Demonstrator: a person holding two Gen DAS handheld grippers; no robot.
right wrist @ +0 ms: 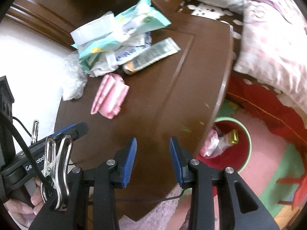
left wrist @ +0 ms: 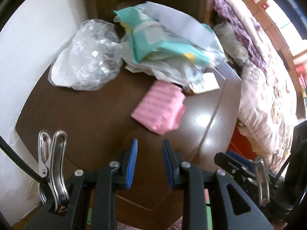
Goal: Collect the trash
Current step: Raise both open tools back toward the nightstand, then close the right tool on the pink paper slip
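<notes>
1. I see a dark brown wooden table with a glossy top and a grooved line along its right edge.
2. At its far left lies a crumpled clear plastic bag, hard against the white wall.
3. Just right of that sits a heap of wrappers, topped by a teal and white packet; white crumpled wrappers lie under it.
4. A flattened silvery tube pokes out of the heap toward the right.
5. Nearer to me, touching the heap's edge, lies a pink packet.
6. The near part of the tabletop is bare.
</notes>
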